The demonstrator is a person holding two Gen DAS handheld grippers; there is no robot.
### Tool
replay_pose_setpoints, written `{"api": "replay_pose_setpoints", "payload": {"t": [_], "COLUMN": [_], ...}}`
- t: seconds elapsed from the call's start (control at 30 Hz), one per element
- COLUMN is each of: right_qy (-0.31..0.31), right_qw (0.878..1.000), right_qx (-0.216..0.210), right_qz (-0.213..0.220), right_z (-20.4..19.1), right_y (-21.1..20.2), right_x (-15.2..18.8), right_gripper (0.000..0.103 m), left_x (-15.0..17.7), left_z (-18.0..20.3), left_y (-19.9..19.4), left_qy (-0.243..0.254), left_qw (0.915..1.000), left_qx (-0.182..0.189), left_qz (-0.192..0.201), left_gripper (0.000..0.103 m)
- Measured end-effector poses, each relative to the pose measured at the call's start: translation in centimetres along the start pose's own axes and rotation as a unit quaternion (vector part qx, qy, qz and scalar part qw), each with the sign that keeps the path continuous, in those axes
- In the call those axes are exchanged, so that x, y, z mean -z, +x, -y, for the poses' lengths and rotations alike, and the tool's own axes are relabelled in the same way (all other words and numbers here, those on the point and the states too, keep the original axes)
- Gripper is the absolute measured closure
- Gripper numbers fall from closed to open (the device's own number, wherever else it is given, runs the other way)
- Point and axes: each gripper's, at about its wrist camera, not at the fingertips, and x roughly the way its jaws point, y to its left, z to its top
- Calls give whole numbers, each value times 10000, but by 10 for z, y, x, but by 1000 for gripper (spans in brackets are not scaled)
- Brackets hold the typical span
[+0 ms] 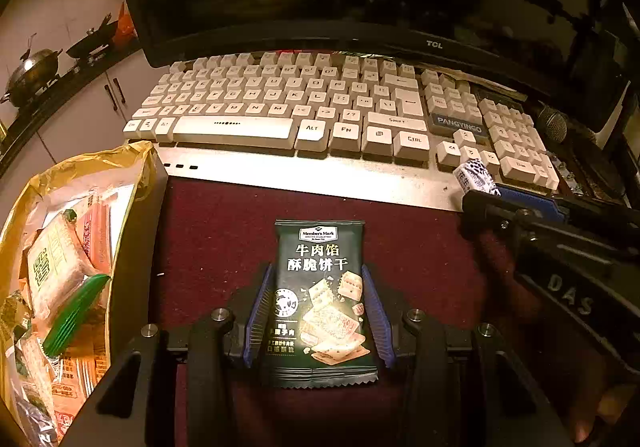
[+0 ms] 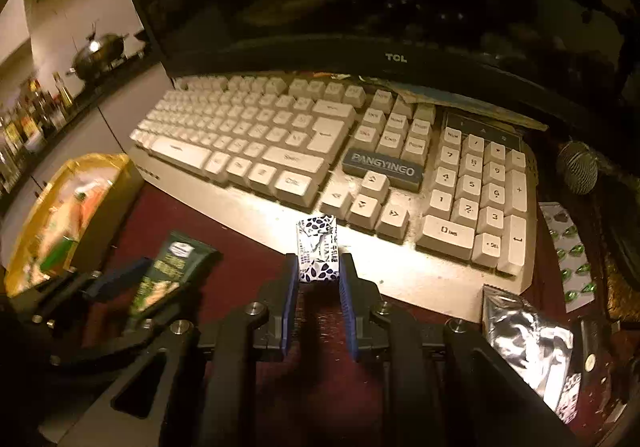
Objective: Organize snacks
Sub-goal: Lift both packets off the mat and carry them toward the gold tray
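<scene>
Between the right gripper [image 2: 319, 273] pads, pinched at mid-body, the wrapped candy [image 2: 318, 253] appears light and firm, while the left gripper [image 1: 318, 311] clamps the crushable biscuit packet [image 1: 322, 303] by its edges.

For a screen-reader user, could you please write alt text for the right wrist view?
The right hand-held gripper is shut on a small white-and-blue wrapped candy over a dark red mat, before a beige keyboard. At left, the left hand-held gripper holds a dark green cracker packet.
</scene>
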Motion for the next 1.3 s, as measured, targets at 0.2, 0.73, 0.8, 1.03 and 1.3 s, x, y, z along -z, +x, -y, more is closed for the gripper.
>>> {"api": "replay_pose_setpoints", "payload": {"t": [0.2, 0.73, 0.8, 1.03, 1.3], "right_qy": [248, 226, 237, 258, 267], "right_qw": [9989, 9976, 9976, 9972, 9967], "right_qx": [-287, -392, -388, -414, -449], "right_qz": [286, 516, 524, 568, 622], "right_z": [-2, -15, -15, -14, -15], "right_y": [-21, -33, -34, -35, -37], "right_x": [-2, -3, -2, -2, -2], "right_gripper": [84, 84, 84, 84, 84], "left_x": [-4, -4, -4, -2, -1], "left_z": [-6, -2, -2, 3, 6], "left_y": [-12, -40, -41, -45, -47], "left_qy": [-199, -79, -47, 59, 106], "left_qw": [9991, 9917, 9907, 9877, 9855], "left_qx": [128, -431, -491, -685, -810], "left_qz": [357, 1211, 1269, 1405, 1484], "left_gripper": [56, 56, 56, 56, 56]}}
